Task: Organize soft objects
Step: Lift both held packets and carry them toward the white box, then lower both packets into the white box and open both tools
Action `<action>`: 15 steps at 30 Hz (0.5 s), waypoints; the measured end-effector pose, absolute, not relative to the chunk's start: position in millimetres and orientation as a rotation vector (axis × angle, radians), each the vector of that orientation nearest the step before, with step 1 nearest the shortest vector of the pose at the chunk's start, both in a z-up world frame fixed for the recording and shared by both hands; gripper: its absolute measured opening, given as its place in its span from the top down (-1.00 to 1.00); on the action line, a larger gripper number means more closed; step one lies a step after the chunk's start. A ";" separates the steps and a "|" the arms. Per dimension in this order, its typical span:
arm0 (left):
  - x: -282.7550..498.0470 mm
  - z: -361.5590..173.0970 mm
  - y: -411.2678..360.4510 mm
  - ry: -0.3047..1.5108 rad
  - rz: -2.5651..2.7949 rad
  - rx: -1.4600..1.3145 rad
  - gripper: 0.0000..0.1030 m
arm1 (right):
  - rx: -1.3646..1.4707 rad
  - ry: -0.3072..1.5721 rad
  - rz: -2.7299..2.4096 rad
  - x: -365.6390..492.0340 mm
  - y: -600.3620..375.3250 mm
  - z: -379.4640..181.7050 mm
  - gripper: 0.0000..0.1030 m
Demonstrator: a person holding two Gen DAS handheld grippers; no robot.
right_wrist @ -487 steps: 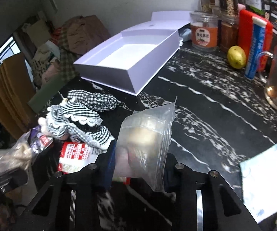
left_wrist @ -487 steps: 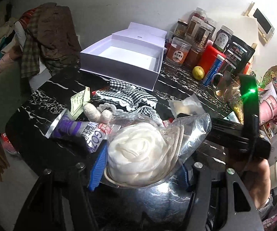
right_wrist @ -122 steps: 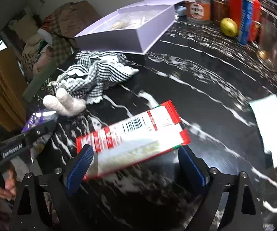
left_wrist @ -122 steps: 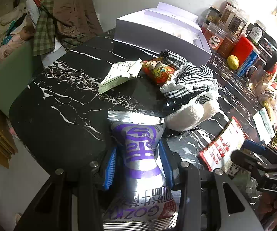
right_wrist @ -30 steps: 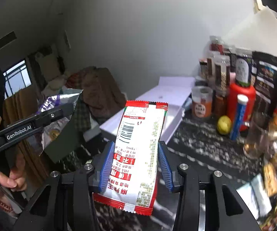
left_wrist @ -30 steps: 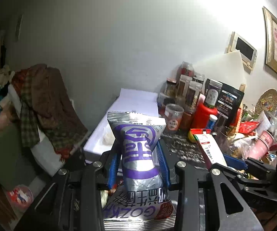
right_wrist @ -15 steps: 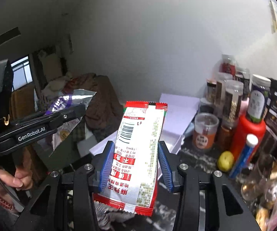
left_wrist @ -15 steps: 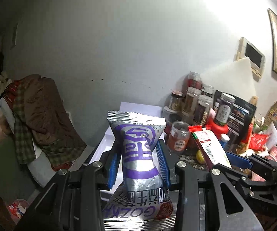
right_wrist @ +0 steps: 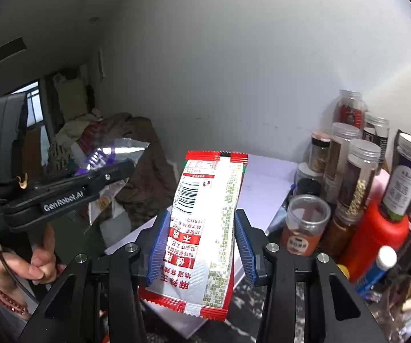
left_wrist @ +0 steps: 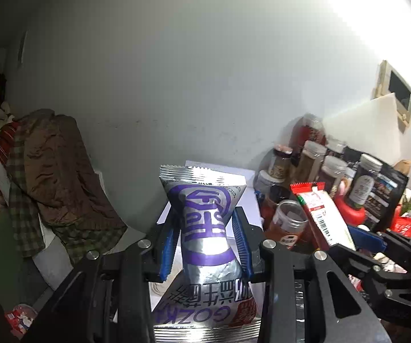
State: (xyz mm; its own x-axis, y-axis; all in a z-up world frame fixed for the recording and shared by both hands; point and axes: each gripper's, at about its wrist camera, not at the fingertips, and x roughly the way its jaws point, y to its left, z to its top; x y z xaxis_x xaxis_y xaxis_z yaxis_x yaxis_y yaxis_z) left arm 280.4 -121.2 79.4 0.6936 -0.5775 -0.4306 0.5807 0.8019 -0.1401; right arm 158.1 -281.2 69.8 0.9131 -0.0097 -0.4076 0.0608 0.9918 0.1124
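My left gripper (left_wrist: pixel 205 245) is shut on a silver and purple snack bag (left_wrist: pixel 205 228), held upright in the air; it also shows at the left of the right wrist view (right_wrist: pixel 105 154). My right gripper (right_wrist: pixel 201 245) is shut on a red and white snack packet (right_wrist: pixel 205 223), also upright; that packet shows at the right of the left wrist view (left_wrist: pixel 322 217). The white open box (right_wrist: pixel 265 180) lies below and behind both packets, mostly hidden by them.
Several jars and bottles (right_wrist: pixel 348 171) stand against the wall at the right, with a red bottle (right_wrist: pixel 377 237) and an orange-labelled jar (right_wrist: pixel 302 225) in front. A pile of clothes (left_wrist: pixel 48 171) lies at the left. A black marble tabletop (right_wrist: pixel 245 308) shows below.
Both grippers have moved closer to the wall and the box, each still holding its packet. The jars now look larger and nearer.
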 end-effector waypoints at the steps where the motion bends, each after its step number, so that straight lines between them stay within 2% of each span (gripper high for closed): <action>1: 283.5 77.2 -122.8 0.483 -0.646 0.011 0.29 | 0.123 0.421 -0.035 162.0 -282.0 68.3 0.13; 15: 349.9 12.4 -153.0 0.640 -0.616 0.104 0.29 | 0.142 0.505 -0.031 218.3 -284.0 34.1 0.13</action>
